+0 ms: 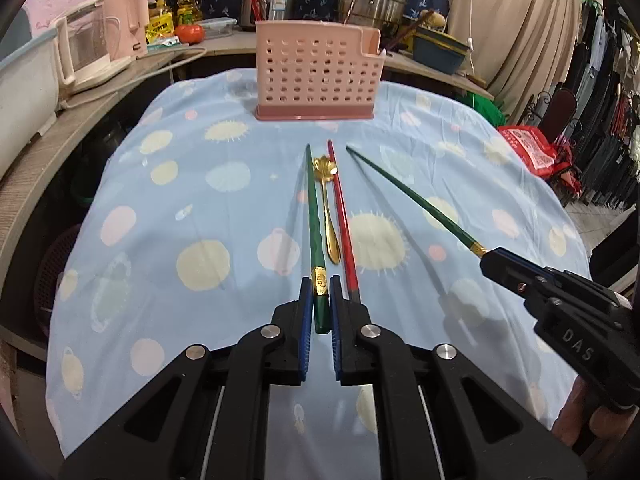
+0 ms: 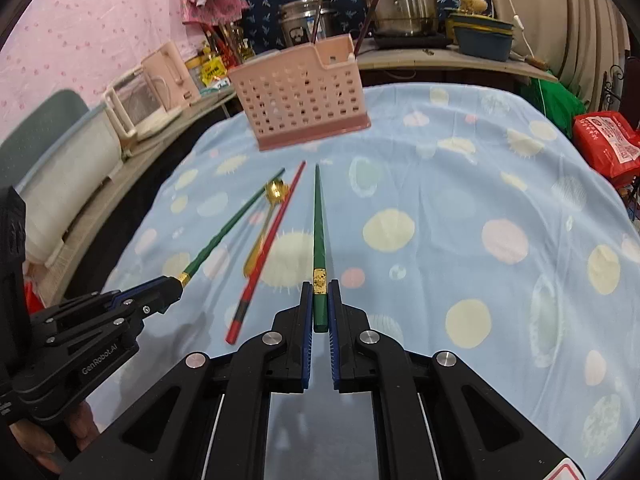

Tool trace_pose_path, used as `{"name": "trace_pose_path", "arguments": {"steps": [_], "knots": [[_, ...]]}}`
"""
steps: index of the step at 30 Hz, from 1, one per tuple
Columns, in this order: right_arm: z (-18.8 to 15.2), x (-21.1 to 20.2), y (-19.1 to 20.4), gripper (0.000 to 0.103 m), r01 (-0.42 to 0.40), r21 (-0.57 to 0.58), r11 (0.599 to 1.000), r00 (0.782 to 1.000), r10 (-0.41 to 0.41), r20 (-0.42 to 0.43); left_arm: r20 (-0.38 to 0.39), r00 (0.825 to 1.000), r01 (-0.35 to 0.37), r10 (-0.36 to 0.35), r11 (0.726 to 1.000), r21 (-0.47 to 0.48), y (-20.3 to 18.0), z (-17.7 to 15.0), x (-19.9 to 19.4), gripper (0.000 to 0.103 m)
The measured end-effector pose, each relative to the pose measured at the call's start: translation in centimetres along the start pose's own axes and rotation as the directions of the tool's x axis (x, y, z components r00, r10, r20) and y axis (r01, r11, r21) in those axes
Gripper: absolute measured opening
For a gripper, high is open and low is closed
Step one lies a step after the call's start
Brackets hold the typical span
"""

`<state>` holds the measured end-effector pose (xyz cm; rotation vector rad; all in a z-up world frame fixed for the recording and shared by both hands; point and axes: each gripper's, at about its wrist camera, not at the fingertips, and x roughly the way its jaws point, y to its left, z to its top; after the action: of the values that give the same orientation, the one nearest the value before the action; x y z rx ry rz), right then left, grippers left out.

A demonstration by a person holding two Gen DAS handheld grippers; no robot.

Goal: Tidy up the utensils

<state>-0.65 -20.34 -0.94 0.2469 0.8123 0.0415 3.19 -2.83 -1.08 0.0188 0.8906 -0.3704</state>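
Above the blue dotted tablecloth [image 1: 168, 320], my left gripper [image 1: 321, 294] and right gripper [image 2: 320, 294] are each pinching a green chopstick [image 1: 314, 220] end; tips could snag the pink perforated plastic basket [image 1: 316, 72] rim.

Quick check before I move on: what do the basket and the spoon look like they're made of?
Basket: looks like moulded plastic, matte pink, with rows of punched holes and a darker base. Spoon: probably metal with a shiny gold finish, since it glints; plated or solid can't be told.

On the cloth-covered table [image 1: 168, 240] the basket [image 1: 318, 76] stands farthest from me, the spoon [image 1: 330, 216] lies before it beside a loose chopstick [image 1: 344, 220], between the chopsticks my left gripper [image 1: 321, 292] and right gripper [image 2: 320, 294] clamp
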Motion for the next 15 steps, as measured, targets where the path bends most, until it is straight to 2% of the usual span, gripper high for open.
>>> {"name": "trace_pose_path", "arguments": {"steps": [7,15], "knots": [[3.5,-3.5,0.2,0.007,-0.033,0.012,0.999,0.995,0.032,0.095,0.065,0.998,-0.004,0.004,1.0,0.0,-0.1,2.4,-2.6,0.008],[7.6,-6.2,0.4,0.007,-0.055,0.003,0.998,0.979,0.053,0.198,0.145,0.989,-0.004,0.001,1.0,0.02,-0.6,5.8,-5.0,0.008]]}}
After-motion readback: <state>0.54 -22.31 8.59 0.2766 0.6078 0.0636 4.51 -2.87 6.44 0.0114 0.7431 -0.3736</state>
